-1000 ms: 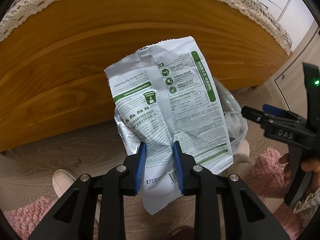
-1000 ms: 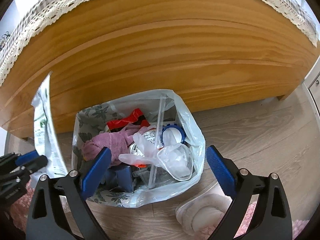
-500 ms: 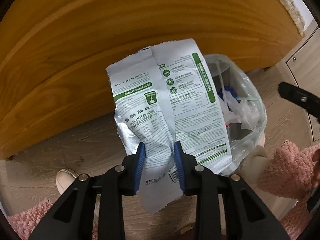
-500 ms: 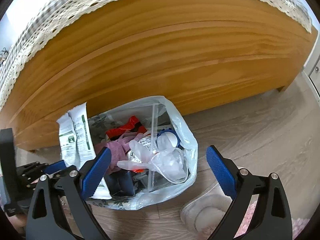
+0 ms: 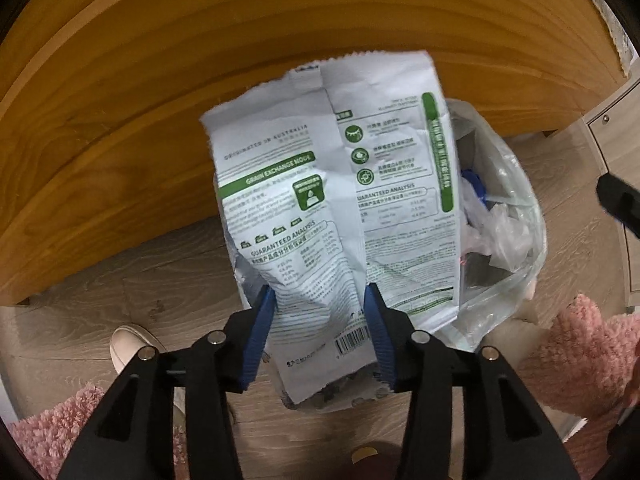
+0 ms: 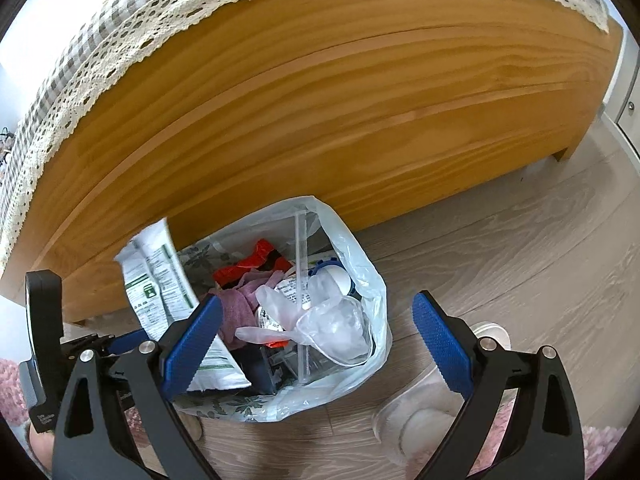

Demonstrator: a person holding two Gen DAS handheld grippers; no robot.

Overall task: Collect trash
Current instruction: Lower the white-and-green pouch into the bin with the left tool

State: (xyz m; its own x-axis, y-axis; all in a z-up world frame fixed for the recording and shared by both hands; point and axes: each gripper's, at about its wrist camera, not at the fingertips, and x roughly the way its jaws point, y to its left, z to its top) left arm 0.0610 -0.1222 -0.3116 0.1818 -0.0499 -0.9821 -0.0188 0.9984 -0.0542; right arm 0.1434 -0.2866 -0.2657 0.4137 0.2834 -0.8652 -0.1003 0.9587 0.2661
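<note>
A wooden bed frame (image 6: 320, 120) fills the upper half of both views, its honey-coloured boards curving from nine o'clock to three o'clock. A lace-edged checked bedspread (image 6: 100, 36) hangs over its top edge, from about nine o'clock round to one o'clock in the right wrist view. Grey wood-grain flooring (image 6: 520, 240) lies below the frame. A white cabinet with a small knob (image 5: 606, 120) stands at three o'clock in the left wrist view. A pale slipper (image 5: 128, 344) rests on the floor at eight o'clock there, and another pale slipper (image 6: 424, 424) sits at five o'clock in the right wrist view. Pink fluffy fabric (image 5: 580, 352) shows at four o'clock in the left wrist view.
</note>
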